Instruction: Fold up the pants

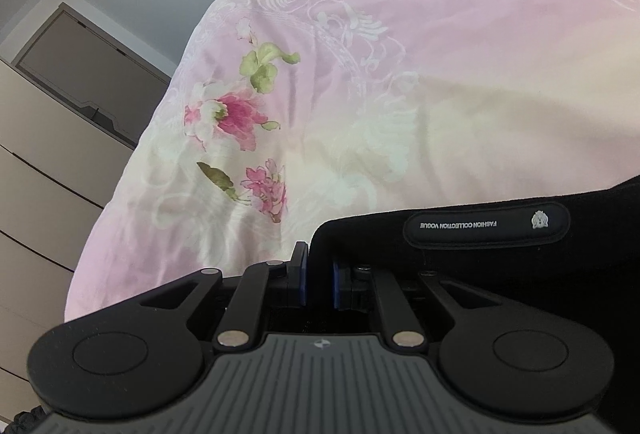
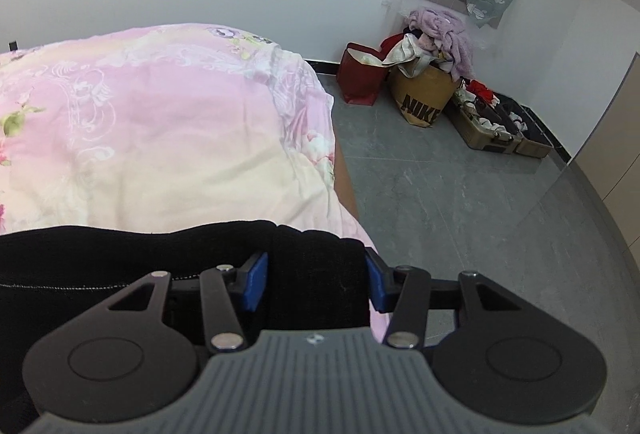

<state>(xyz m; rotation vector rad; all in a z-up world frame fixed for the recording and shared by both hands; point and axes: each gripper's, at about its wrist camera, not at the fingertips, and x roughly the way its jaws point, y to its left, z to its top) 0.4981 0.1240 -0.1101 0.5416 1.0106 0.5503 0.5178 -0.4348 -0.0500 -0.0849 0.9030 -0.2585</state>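
Black pants (image 1: 520,274) lie along the near edge of a bed covered in pink floral bedding (image 1: 440,73). A black label strip (image 1: 486,224) with white lettering sits at their top edge. My left gripper (image 1: 320,274) is shut on the pants' left corner, the blue pads nearly together with black cloth between them. In the right wrist view the pants (image 2: 120,258) stretch to the left, and my right gripper (image 2: 316,282) is shut on a thick bunch of the black cloth at the bed's right edge, its jaws half apart with a blue pad against each side of the bunch.
Beige drawers (image 1: 40,173) stand left of the bed. Right of the bed lies grey floor (image 2: 440,193). By the far wall stand a red bag (image 2: 360,77), a tan paper bag (image 2: 424,93) stuffed with clothes, and an open suitcase (image 2: 496,125).
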